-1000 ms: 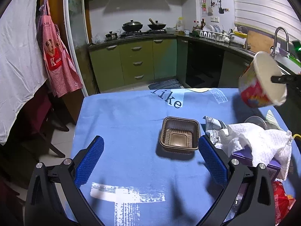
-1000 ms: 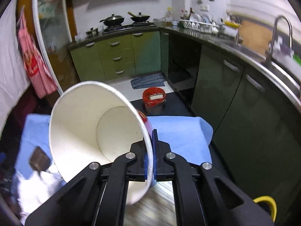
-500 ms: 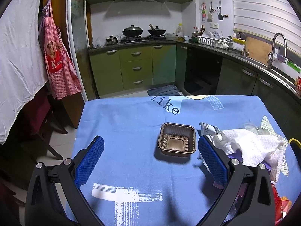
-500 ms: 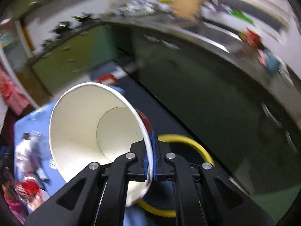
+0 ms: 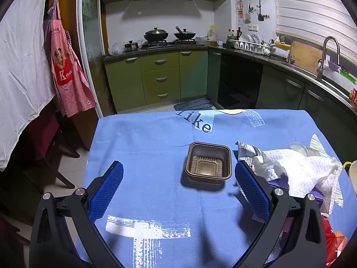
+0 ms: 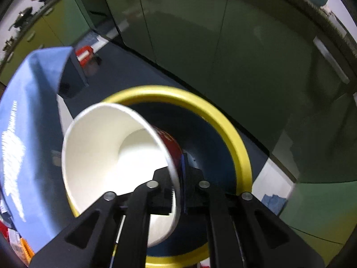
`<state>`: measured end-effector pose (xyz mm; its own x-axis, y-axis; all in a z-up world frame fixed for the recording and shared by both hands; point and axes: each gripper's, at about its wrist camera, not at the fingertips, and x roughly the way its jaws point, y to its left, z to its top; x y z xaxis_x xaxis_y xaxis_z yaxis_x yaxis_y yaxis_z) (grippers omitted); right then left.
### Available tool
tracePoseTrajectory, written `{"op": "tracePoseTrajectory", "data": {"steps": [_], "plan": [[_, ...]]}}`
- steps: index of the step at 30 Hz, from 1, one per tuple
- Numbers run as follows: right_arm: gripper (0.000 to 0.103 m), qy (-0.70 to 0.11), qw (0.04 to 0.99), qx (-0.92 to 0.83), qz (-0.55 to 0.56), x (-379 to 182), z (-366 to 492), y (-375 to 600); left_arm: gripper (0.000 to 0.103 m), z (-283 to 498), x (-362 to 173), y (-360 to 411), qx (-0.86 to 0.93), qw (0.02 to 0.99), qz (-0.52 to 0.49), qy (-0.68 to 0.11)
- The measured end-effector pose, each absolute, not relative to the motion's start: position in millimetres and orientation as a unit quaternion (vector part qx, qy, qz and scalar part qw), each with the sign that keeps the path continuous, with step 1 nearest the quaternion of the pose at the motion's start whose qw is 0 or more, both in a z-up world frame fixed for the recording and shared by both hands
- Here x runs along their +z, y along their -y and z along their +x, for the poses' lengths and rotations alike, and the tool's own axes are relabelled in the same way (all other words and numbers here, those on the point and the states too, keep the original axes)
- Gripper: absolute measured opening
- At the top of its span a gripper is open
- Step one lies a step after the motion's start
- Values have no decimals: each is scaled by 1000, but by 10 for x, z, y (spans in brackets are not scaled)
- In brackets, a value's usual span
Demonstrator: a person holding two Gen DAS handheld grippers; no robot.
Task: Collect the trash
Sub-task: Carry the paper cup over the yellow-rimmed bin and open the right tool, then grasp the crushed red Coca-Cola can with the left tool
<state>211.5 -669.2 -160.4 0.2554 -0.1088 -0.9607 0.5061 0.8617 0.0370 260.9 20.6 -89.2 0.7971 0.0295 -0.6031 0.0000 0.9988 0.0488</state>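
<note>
Kitchen: green cabinets (image 5: 160, 78) behind a blue-clothed table (image 5: 156, 147).
Bin: yellow-rimmed bin (image 6: 236, 138) on the floor beside the table, handy for drops.
Right gripper (image 6: 177, 192): clenched on the paper cup (image 6: 107, 156) rim, cup tilted over the bin's mouth.
Left gripper (image 5: 178, 187): jaws spread, empty, hovering near the brown tray (image 5: 208, 163), likely next.
Napkins (image 5: 299, 167): heaped at the table's right edge.

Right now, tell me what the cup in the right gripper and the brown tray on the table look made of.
Cup: likely paper, matte white inside, thin rolled rim, printed red outside. Brown tray: seemingly thin moulded plastic, glossy, ribbed walls and stepped base.
</note>
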Motion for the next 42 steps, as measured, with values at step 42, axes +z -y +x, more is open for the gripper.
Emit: {"op": "tracePoseTrajectory", "data": {"steps": [42], "plan": [[54, -498, 847, -96, 162, -1135, 1281, 5935, 88, 2496, -1094, 1297, -263, 659, 164, -685]]}}
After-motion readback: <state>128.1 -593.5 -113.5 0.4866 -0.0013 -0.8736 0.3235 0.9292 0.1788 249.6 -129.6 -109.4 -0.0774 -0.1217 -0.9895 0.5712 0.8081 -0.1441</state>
